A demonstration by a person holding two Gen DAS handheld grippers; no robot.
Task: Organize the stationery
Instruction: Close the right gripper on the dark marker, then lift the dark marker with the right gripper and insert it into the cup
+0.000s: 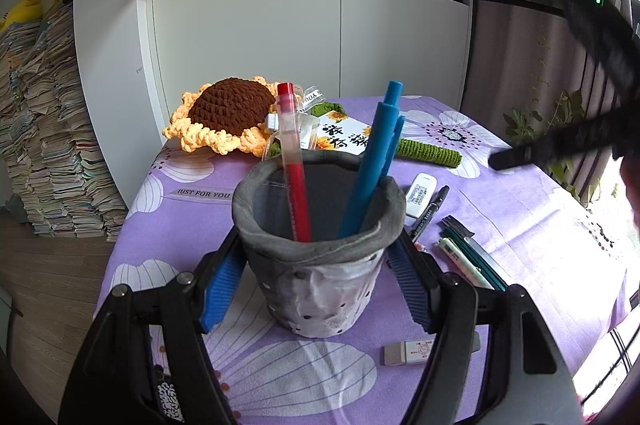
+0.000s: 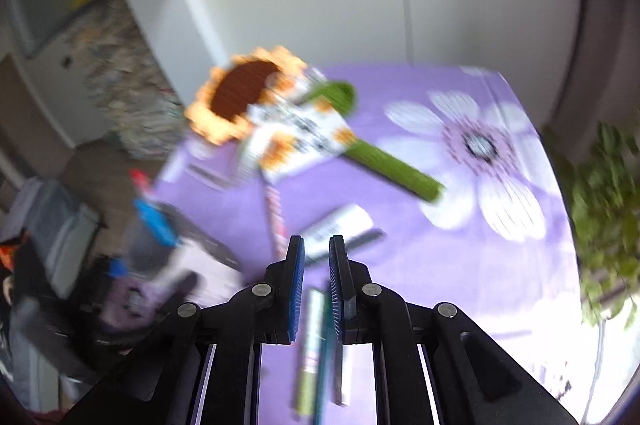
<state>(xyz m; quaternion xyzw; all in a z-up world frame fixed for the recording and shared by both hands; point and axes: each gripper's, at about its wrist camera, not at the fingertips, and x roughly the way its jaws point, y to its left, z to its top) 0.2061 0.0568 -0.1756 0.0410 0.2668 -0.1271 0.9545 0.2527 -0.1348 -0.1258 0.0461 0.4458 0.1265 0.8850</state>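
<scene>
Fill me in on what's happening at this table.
A person with a gripper in each hand is tidying stationery on a purple flowered tablecloth. The left gripper is clamped around a grey pen pot, which already holds a red pen and blue pens. The right gripper, jaws nearly shut and empty, is above a small cluster of loose pens lying on the cloth. An eraser and a white correction tape also wait outside the pot.
</scene>
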